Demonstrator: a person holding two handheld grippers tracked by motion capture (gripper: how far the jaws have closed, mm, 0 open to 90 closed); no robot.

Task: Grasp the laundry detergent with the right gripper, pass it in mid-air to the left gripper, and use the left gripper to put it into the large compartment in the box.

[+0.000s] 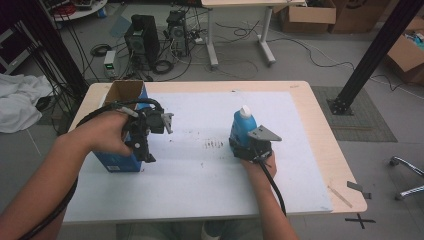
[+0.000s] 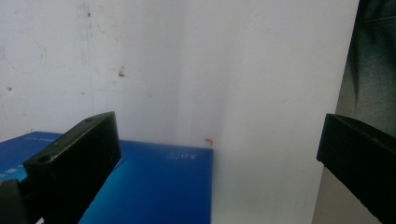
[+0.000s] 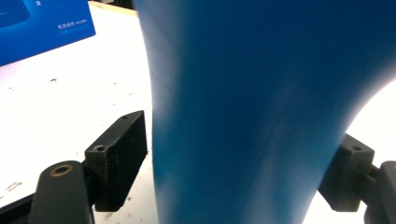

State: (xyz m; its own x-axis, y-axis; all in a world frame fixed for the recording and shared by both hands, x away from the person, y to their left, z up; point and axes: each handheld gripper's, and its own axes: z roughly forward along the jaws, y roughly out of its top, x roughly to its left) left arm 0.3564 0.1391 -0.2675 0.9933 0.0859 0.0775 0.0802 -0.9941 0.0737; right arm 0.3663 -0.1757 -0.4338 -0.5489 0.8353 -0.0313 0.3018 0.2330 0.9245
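While the right gripper (image 3: 243,158) seemingly pinches the bottle (image 1: 243,126) on the desk (image 1: 300,90), the left gripper (image 2: 219,163) hangs with fingers spread by the box (image 1: 120,162).

Soft, even room light; faint shadows. Blue bottle (image 3: 252,112) between right gripper (image 3: 243,163) jaws blurred; white glare beside its right jaw.
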